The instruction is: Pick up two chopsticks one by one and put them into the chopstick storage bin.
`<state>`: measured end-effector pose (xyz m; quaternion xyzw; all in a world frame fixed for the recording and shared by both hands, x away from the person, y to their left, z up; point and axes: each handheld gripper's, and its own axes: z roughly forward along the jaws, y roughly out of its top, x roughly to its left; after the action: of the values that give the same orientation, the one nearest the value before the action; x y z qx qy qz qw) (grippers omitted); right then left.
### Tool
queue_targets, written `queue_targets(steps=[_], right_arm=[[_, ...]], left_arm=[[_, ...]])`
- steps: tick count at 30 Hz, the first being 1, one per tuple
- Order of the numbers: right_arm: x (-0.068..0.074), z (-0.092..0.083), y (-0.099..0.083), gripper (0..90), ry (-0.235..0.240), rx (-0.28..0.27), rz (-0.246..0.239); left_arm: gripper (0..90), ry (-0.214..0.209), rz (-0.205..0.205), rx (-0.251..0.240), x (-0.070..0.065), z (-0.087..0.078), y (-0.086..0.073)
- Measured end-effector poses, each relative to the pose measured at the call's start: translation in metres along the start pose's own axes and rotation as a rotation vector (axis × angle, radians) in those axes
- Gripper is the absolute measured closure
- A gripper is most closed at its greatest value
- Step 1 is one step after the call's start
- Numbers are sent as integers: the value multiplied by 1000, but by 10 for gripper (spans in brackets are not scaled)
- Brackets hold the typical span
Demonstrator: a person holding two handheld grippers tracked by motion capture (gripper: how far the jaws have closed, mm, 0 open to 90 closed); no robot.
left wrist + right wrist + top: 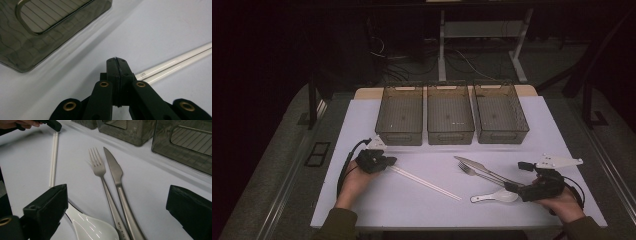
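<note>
High view: the left gripper (382,161) is resting low on the white table cover (377,200), its jaws lying together at the near end of a pair of white chopsticks (424,182). The chopsticks are running diagonally from that gripper toward the middle of the table. The left hand (354,182) is holding the gripper from behind. The right gripper (517,187) is sitting at the right side, next to the handles of a knife (479,167) and a fork (477,174), with a white spoon (494,196) just beside it. Three dark mesh bins (450,114) are standing in a row at the far edge of the cover.

Left gripper view: the two black jaws are pressing flat against each other, with no gap showing. The chopsticks (175,63) are lying side by side, emerging from behind the right of the jaw tips; whether the tips are pinching them cannot be told. One bin (37,37) is standing at upper left.

Right gripper view: the jaws are standing wide apart, with nothing between the pads. The fork (100,173) and knife (116,176) are lying parallel between them on the table, the spoon (93,228) bowl nearest the camera. The chopsticks (53,157) are stretching away toward the left gripper (51,123) at top left.
</note>
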<state>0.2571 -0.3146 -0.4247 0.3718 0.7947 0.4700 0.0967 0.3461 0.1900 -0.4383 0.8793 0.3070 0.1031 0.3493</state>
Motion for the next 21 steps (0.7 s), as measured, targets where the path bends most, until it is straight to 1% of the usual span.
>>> queue_targets(steps=[3, 13, 17, 18, 19, 21], right_arm=[[0, 0, 0, 39, 0, 2, 0], [0, 0, 0, 39, 0, 3, 3], [0, 0, 0, 39, -1, 5, 3], [0, 0, 0, 40, -1, 5, 4], [0, 0, 0, 40, -1, 5, 3], [0, -1, 0, 39, 0, 4, 4]], left_arm=[[889, 1, -4, 9, 0, 0, -1], [889, 2, -10, 13, -1, -2, -3], [889, -2, -12, 30, -1, -1, -6], [889, -4, -5, 33, -1, -2, -6], [889, -3, -13, 34, -1, -3, -7], [889, -4, -13, 33, -2, -3, -7]])
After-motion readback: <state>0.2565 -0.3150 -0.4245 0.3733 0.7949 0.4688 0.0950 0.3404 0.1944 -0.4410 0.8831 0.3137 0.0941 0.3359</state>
